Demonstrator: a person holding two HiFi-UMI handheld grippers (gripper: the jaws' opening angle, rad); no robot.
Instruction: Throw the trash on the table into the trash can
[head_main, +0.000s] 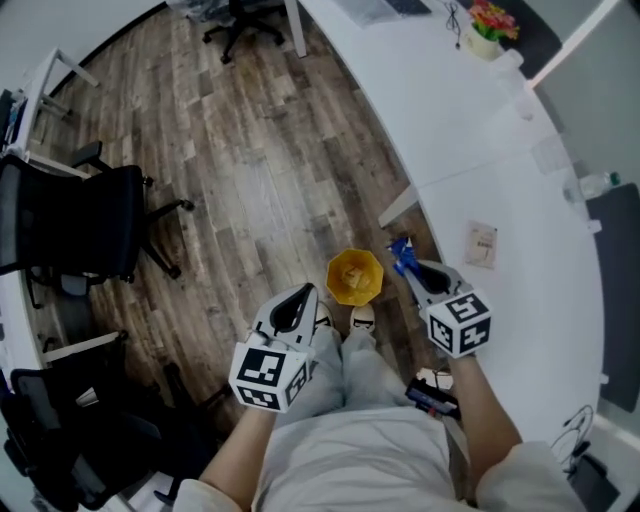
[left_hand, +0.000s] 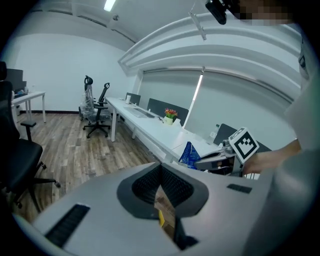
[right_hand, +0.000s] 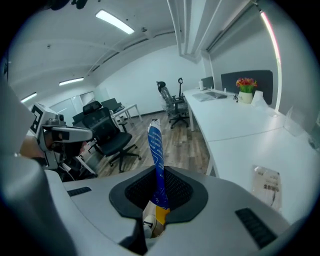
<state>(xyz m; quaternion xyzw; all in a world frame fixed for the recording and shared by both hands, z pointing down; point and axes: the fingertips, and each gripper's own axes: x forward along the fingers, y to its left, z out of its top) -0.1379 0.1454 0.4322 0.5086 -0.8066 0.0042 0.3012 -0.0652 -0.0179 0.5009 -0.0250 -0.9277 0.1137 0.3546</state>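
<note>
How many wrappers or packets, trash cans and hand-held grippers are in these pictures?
Wrappers or packets: 2, blue wrapper, pale packet
Trash can: 1
Hand-held grippers: 2, left hand-held gripper, right hand-held gripper
Total: 5

The bin stands open-mouthed on the floor, just left of the worktop edge. From above, the wrapper in the right tongs hangs between that edge and the rim. Bare floor lies left and beyond. A worktop leg stands just beyond on the right, shoes at the near side, chairs well left.
</note>
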